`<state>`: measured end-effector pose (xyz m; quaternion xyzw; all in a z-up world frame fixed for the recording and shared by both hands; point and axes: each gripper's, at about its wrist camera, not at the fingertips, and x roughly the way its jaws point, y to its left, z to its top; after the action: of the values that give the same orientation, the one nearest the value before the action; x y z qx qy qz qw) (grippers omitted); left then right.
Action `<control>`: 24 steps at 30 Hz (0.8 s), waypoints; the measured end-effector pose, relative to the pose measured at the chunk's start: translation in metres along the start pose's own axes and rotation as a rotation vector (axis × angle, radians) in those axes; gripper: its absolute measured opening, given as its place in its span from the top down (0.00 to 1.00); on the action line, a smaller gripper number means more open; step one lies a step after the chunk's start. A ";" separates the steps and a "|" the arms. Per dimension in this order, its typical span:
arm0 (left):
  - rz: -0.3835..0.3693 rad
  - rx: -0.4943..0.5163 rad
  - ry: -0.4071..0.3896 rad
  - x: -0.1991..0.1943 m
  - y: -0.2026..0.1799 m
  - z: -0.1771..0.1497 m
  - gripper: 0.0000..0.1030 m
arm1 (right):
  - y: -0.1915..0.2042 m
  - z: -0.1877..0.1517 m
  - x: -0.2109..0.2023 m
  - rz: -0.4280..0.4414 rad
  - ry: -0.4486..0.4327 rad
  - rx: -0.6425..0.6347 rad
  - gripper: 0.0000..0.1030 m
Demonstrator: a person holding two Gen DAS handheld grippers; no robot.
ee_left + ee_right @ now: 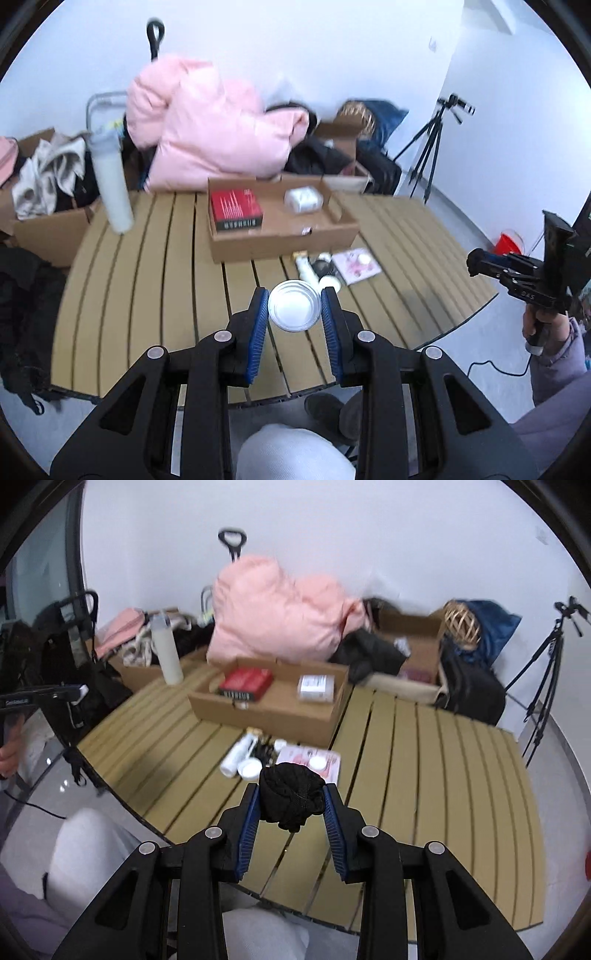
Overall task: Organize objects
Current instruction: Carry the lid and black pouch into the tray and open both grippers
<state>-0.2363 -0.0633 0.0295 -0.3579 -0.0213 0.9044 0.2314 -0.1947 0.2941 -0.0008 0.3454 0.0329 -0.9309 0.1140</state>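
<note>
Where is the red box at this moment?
The red box lies inside the open cardboard tray on the slatted table, on the tray's left side, with a white packet to its right.

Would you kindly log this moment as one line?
left tongs: gripping round tin | right tongs: gripping black cloth bundle | both above table

A cardboard box [280, 236] sits on the table [147, 280], small bottles [308, 267] lying before it.

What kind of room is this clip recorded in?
Probably a spare room used as a makeshift recording space: a slatted wooden table, cardboard boxes of clothes with a pink padded jacket heaped behind it, and a camera tripod against bare white walls.
</note>
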 end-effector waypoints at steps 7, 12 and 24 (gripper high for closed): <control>-0.020 -0.023 0.037 0.008 -0.005 0.039 0.75 | 0.005 0.025 0.000 0.108 -0.018 0.024 0.64; -0.055 0.026 0.035 0.057 -0.015 0.103 0.75 | 0.008 0.084 0.024 0.200 -0.057 -0.032 0.64; 0.063 -0.201 0.225 0.331 0.044 0.170 0.75 | -0.014 0.236 0.311 0.190 0.155 0.089 0.64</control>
<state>-0.5767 0.0629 -0.0639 -0.4787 -0.0744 0.8587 0.1670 -0.5767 0.2161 -0.0241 0.4228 -0.0327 -0.8869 0.1831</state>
